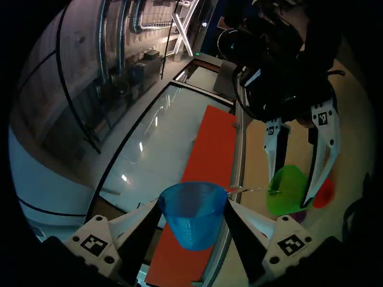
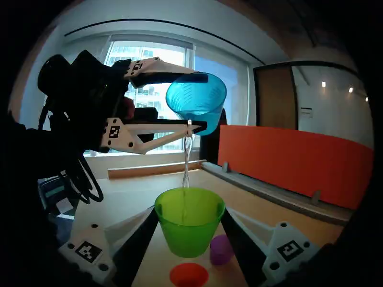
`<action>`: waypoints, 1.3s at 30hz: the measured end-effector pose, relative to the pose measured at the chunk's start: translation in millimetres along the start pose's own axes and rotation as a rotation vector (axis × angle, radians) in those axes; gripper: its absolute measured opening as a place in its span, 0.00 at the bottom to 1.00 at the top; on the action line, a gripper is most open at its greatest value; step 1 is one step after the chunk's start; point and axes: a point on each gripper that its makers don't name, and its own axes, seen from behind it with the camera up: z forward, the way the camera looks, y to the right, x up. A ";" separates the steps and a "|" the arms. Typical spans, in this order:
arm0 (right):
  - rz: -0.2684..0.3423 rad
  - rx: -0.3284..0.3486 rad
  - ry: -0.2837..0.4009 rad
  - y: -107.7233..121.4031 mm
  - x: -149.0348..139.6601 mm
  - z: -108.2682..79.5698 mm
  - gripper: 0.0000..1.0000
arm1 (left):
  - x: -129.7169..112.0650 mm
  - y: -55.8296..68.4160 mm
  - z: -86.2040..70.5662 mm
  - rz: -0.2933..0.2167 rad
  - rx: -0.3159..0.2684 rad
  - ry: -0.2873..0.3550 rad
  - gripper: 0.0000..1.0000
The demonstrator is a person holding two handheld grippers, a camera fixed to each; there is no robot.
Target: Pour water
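My left gripper (image 1: 193,215) is shut on a blue translucent cup (image 1: 193,219), held tipped on its side. In the right gripper view that blue cup (image 2: 197,101) hangs above, gripped by the left gripper (image 2: 191,100), and a thin stream of water (image 2: 186,158) falls from its lip. The stream lands in a green cup (image 2: 189,225) that my right gripper (image 2: 189,225) is shut on, upright. In the left gripper view the green cup (image 1: 286,189) sits between the right gripper's white fingers (image 1: 325,158), with the stream (image 1: 249,189) reaching it.
A small purple cup (image 2: 220,248) and a red cup (image 2: 189,275) stand on the wooden table (image 2: 268,210) below the green cup. An orange divider panel (image 2: 297,160) runs along the table's far side. A window (image 2: 143,57) is behind, and dark cables (image 2: 81,177) hang from the left gripper.
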 end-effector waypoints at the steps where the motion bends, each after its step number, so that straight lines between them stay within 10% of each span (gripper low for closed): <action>1: -0.001 0.000 -0.001 0.1 0.0 0.1 0.91 | 0.2 0.0 -0.1 0.002 0.000 0.000 0.87; 39: -0.006 0.007 0.001 -2.6 4.0 0.7 0.91 | 0.9 -7.9 0.6 0.098 0.025 0.008 0.87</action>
